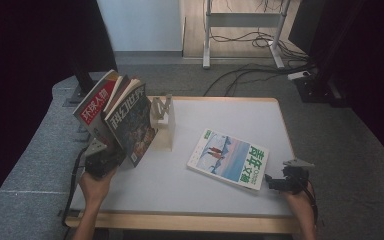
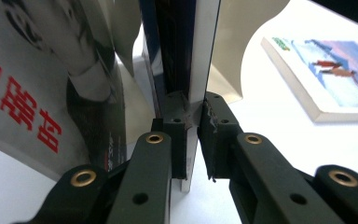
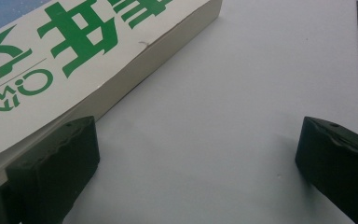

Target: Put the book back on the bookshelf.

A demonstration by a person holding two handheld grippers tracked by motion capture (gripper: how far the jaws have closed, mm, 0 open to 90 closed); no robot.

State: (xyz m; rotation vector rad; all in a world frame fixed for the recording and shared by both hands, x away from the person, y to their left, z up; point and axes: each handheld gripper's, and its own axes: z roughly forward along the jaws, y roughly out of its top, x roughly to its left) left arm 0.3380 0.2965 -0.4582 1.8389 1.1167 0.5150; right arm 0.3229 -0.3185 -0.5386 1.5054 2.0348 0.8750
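Observation:
My left gripper [image 1: 111, 161] stands at the table's left and is shut on the lower edge of a dark-covered magazine [image 1: 131, 125], which it holds upright and tilted. In the left gripper view both pads pinch that magazine's [image 2: 200, 56] thin edge. A magazine with red lettering [image 1: 98, 104] leans just left of it, close against it. A pale bookstand [image 1: 163, 122] stands right behind them. A blue and white magazine with green lettering [image 1: 230, 159] lies flat at centre right. My right gripper [image 1: 271, 182] is open at its near right corner, its left jaw beside the spine [image 3: 135, 70].
The white table [image 1: 180, 185] has a wooden front edge. Cables and a metal desk frame [image 1: 242, 20] lie on the floor beyond the table. Dark curtains hang at both sides.

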